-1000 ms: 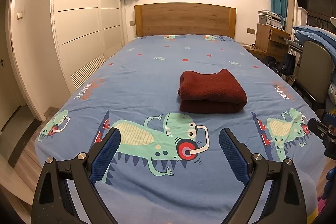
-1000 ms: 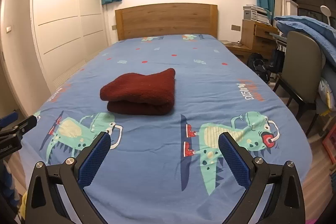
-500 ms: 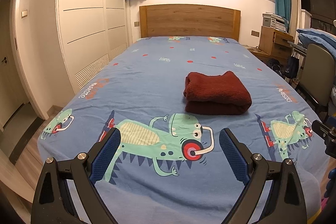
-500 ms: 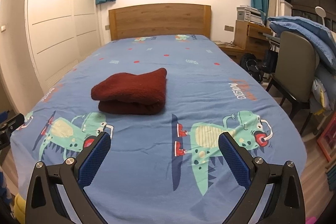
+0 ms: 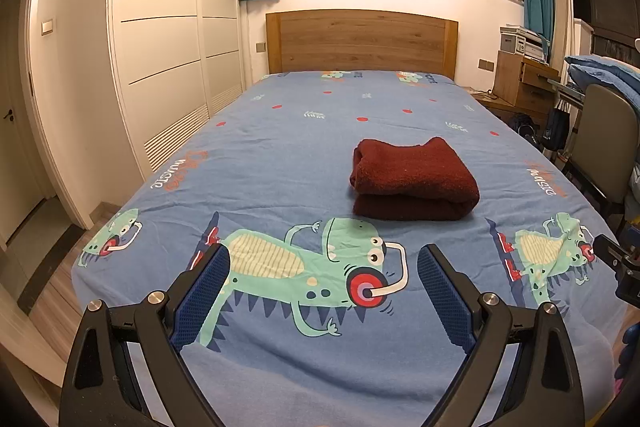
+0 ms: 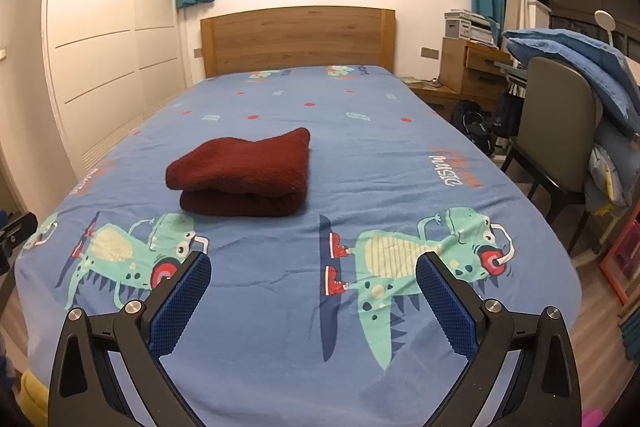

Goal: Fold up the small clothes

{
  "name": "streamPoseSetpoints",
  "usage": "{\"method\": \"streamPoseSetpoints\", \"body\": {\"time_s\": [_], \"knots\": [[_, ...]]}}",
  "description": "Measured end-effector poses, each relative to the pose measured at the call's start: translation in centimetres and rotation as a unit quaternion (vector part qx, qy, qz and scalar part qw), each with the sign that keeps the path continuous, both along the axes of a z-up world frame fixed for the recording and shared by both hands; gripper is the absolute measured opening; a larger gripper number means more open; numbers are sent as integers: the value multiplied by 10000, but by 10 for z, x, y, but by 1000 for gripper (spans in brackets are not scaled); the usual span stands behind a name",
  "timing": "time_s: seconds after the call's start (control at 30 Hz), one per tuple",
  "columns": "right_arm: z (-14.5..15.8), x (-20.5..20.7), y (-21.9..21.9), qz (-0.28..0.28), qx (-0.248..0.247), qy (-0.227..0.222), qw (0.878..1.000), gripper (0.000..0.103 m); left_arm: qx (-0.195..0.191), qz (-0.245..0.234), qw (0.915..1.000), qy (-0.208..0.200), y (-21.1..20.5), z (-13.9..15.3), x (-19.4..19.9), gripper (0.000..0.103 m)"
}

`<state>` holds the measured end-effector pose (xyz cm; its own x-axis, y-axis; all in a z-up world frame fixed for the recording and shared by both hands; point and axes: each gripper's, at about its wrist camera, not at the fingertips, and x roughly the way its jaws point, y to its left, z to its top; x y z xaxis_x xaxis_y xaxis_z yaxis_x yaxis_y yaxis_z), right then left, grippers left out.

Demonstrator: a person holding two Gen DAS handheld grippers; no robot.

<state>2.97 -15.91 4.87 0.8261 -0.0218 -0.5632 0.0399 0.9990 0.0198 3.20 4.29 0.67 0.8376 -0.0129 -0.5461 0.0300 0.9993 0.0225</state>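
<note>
On the bed, folded garment lies beyond both grippers' spread fingers.

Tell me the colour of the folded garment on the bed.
Dark red, a plain maroon with no print: the folded garment shows best in the left wrist view.

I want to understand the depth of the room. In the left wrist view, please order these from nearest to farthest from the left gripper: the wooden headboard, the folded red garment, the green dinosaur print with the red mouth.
1. Green dinosaur print: on the sheet, just ahead of the left gripper.
2. Folded red garment: mid-bed, slightly right.
3. Wooden headboard: far end, against the wall.
</note>
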Motion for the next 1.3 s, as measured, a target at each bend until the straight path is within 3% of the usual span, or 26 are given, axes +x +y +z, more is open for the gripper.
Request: {"method": "streamPoseSetpoints", "body": {"time_s": [1.3], "knots": [[-9, -4, -22, -382, 18, 33, 9993, 103, 4, -60, 10000, 49, -4, -3, 2, 93]]}}
